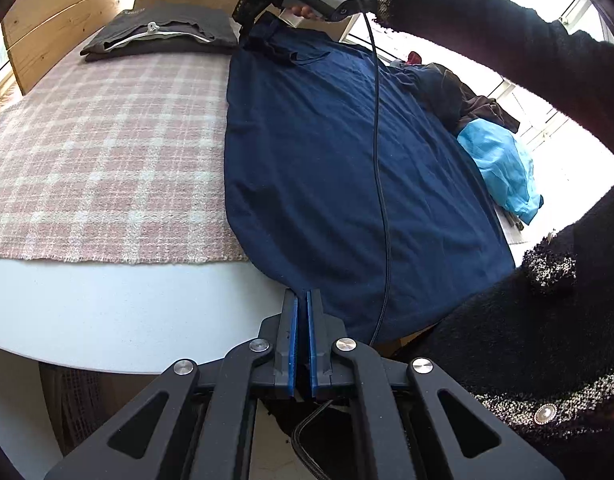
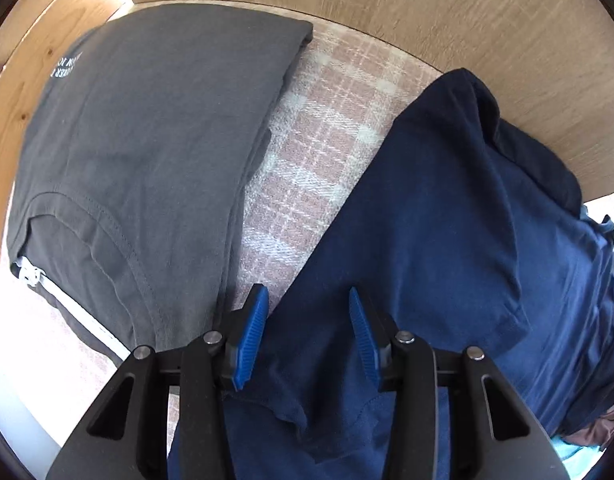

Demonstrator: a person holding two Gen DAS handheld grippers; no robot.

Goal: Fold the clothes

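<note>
A navy T-shirt (image 1: 327,152) lies flat along the table, its hem at the near edge and its collar end far away. My left gripper (image 1: 304,296) is shut on that hem at the table's front edge. At the far end, a gloved hand holds my right gripper (image 1: 245,26) over the bunched collar and sleeve. In the right wrist view the right gripper (image 2: 307,292) is open, and the navy T-shirt (image 2: 427,220) runs under and between its blue pads (image 2: 253,328). Nothing is pinched there.
A folded dark grey stack (image 1: 163,28) (image 2: 147,120) sits at the far left on a pink plaid cloth (image 1: 107,152). Unfolded clothes (image 1: 459,92) and a light blue garment (image 1: 499,164) lie at the right. A black cable (image 1: 377,140) hangs across the shirt. Wooden panels (image 2: 387,8) close off the back.
</note>
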